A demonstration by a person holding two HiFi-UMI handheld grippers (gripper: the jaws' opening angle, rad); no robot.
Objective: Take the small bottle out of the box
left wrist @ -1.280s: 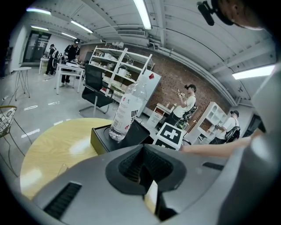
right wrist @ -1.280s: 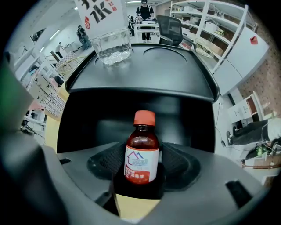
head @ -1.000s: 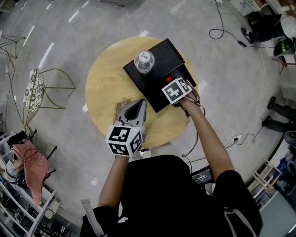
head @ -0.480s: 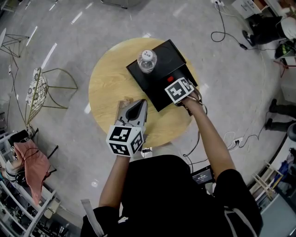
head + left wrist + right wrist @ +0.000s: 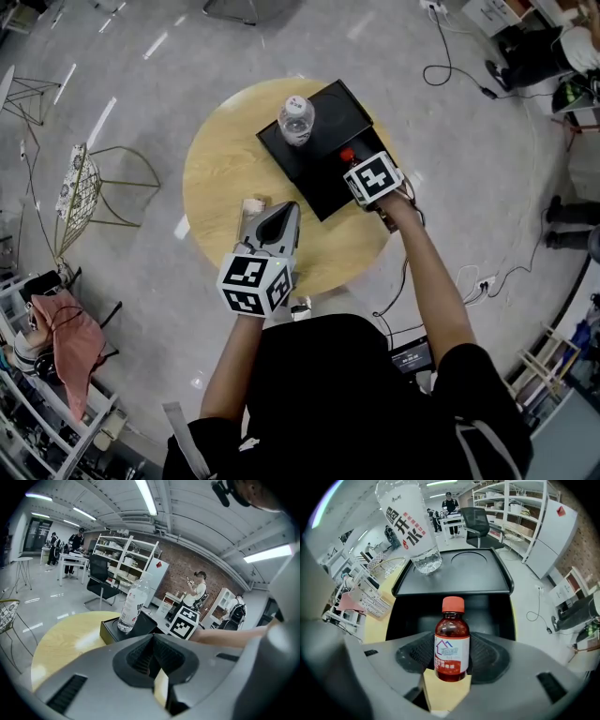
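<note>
Amber glass: the small bottle had an orange-red cap and a white label with a house-roof outline above a red band; its print was too small to read.
Bottle's place: upright between the ribbed pads of the right tool, over the open near compartment of the black box; whether its base had cleared the rim could not be told.
Right tool: clamped on the small bottle at a fairly wide spread; its jaws had just been closing with the bottle between them.
Left tool: jaws together with nothing between them, hovering over the near part of the table, well apart from the box.
Water bottle: clear, standing on the far flat part of the box beside a round recess; its white label bore bold black Chinese characters, 开 and 水 among them.
Head view alone: showed the red cap just beyond the right tool's marker cube, the table's whole round outline, a wire chair and cables on the floor.
Right gripper view alone: showed the small bottle's label and the grip on it.
Left gripper view alone: showed that marker cube side-on and the closed left jaws.
Table: round, pale wood grain.
Room: glossy grey floor, white shelving, a white fridge with a red mark, ceiling strip lights, and people standing at desks far off.
</note>
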